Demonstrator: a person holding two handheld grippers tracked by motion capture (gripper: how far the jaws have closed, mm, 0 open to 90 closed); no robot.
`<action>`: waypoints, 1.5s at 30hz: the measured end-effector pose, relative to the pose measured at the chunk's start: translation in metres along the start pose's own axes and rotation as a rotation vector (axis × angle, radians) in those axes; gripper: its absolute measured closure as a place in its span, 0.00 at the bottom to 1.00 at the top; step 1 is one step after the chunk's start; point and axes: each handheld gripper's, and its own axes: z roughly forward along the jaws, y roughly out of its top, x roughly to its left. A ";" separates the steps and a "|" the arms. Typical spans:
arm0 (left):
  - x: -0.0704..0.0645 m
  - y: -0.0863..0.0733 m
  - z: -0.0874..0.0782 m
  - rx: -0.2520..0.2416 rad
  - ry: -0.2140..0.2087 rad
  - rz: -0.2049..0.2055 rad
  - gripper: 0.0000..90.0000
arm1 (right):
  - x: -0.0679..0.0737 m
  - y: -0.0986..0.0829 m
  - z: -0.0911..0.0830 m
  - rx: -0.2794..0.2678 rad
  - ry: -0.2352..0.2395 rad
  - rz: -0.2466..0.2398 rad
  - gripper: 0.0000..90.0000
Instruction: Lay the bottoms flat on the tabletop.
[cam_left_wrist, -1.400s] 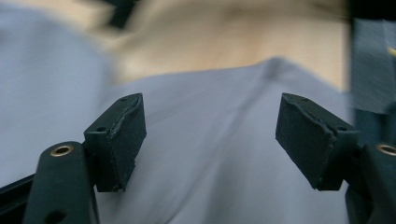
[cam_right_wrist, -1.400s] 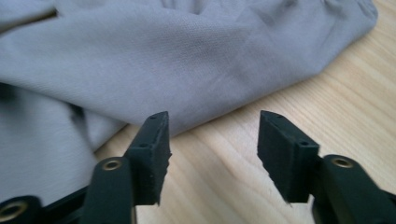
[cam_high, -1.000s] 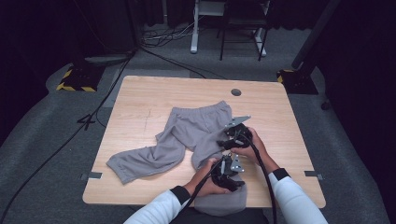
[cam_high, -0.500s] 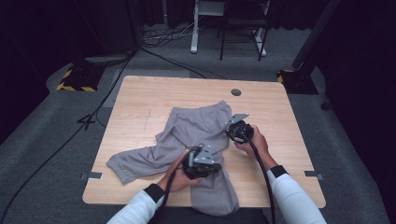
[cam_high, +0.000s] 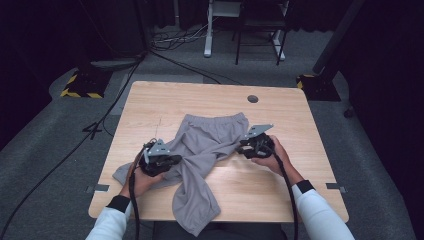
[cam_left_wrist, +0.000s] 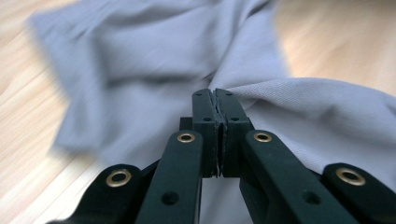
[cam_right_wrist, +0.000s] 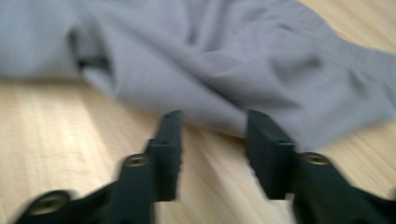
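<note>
Dark flooring with trailing cables surrounds a pale wooden surface (cam_high: 280, 107) in the high view, and a small round grommet hole (cam_high: 252, 99) sits near its far edge. Grey trousers (cam_high: 210, 137) lie across the middle, waistband toward the far side, one leg running to the near-left and the other crossing down to hang over the near edge. Bare wood lies open on the far strip, the whole right side and the left border. The left gripper (cam_high: 172, 161) sits on the left leg where the two legs cross, held by the person's left hand (cam_high: 137, 180). The right gripper (cam_high: 246, 146) rests just beside the right end of the waistband, held by the right hand (cam_high: 272, 157), with clear wood behind it out to the right edge.

From the left gripper view, the left gripper (cam_left_wrist: 217, 105) is clenched tight, its jaws pressed together with a raised fold of the trousers (cam_left_wrist: 322, 112) pinched at their tip. Wood shows on both sides of the cloth.

From the right gripper view, which is blurred, the right gripper (cam_right_wrist: 214, 135) stands released, jaws spread apart over bare surface (cam_right_wrist: 56, 135), their tips just at the hem edge of the trousers (cam_right_wrist: 224, 60) without closing on it.
</note>
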 end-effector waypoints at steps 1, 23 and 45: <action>0.006 -0.005 0.000 0.006 0.011 -0.027 0.98 | 0.005 0.002 0.004 -0.005 0.020 -0.012 0.54; -0.069 0.017 0.012 -0.047 -0.095 0.072 0.26 | 0.018 0.029 0.020 0.007 -0.064 -0.106 0.99; -0.036 0.040 0.077 0.137 0.124 0.002 0.59 | -0.039 -0.048 -0.100 -0.038 -0.229 0.160 0.99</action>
